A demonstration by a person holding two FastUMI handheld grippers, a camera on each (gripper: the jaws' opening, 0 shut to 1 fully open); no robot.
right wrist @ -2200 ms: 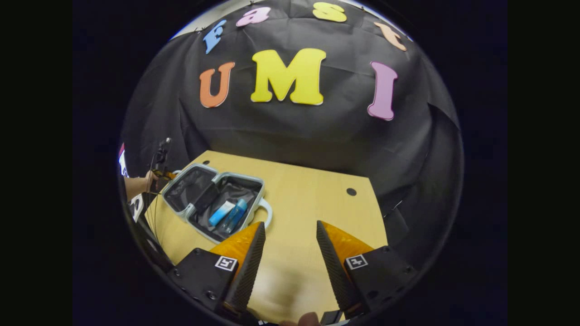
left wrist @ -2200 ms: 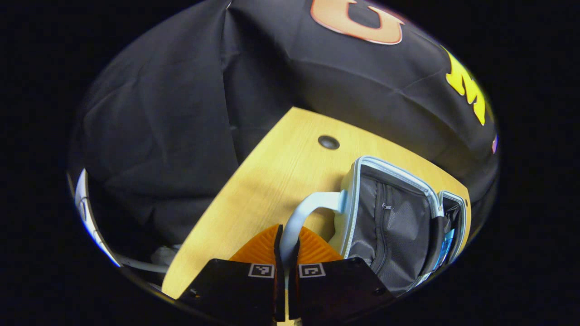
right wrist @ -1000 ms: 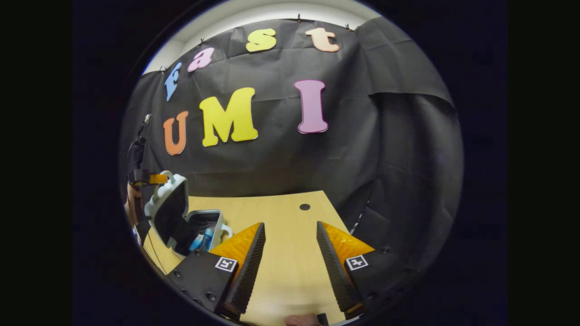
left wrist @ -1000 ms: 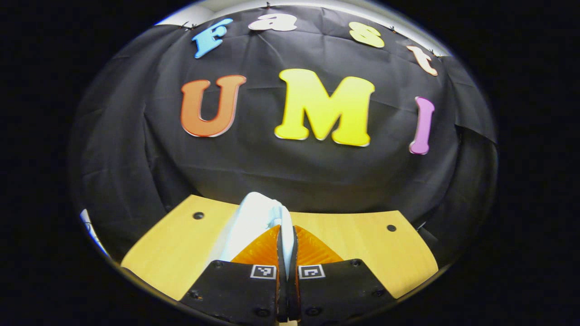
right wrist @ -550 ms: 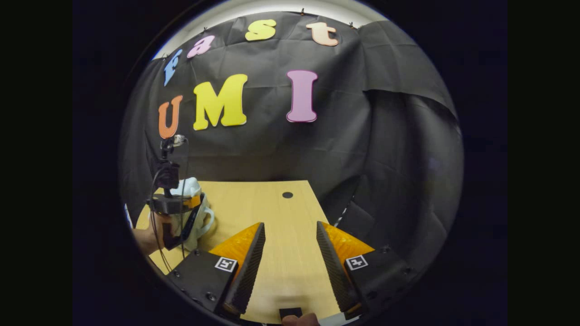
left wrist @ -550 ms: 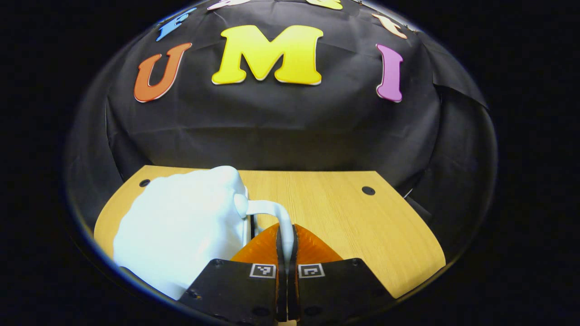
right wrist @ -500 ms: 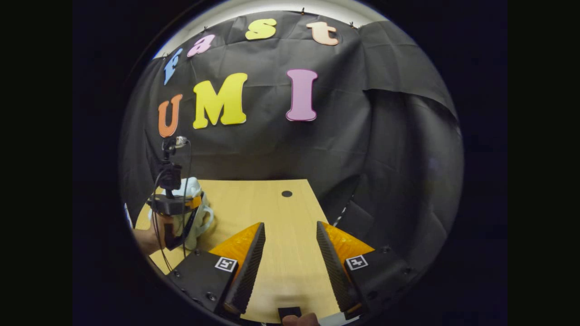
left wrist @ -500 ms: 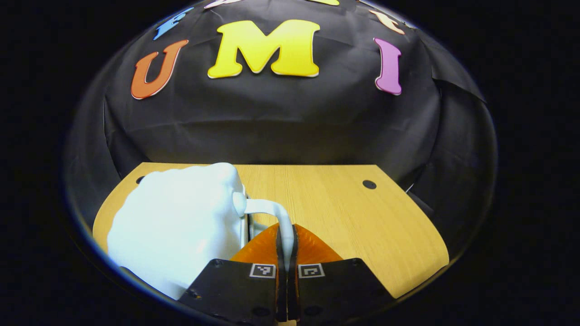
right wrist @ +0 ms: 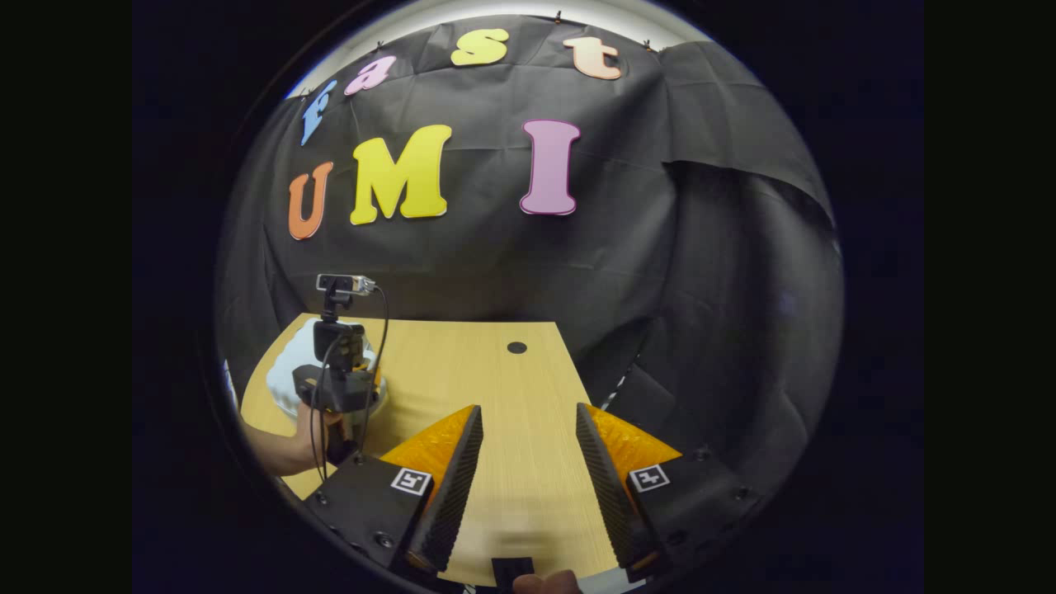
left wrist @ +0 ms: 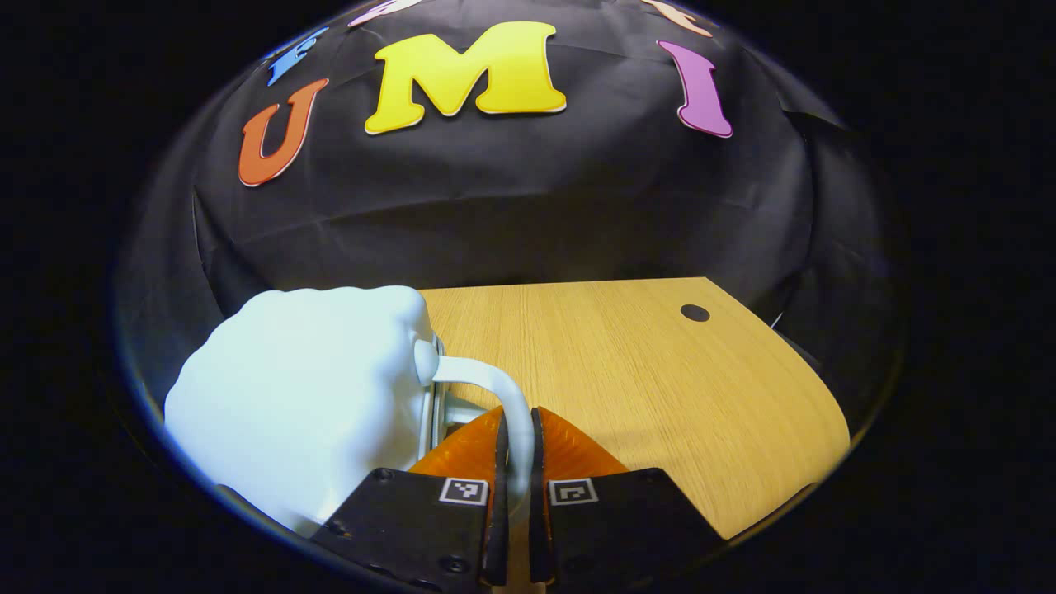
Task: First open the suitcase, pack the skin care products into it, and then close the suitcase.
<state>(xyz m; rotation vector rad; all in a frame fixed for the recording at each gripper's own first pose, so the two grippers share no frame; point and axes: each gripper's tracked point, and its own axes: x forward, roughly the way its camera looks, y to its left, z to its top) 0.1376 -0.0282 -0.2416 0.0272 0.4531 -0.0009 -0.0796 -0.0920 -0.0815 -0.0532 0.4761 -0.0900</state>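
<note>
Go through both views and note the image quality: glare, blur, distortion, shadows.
Left gripper view: the pale suitcase is overexposed, its surface detail washed out; the table edge bows from fisheye distortion; the handle between the jaws is sharp. Right gripper view: a soft shadow lies on the table beneath the open right gripper; the left gripper is small and dim by the edge.

Readable text: none.
Tool markers (left wrist: 466, 491): square black-and-white code patterns, no words or numbers.
</note>
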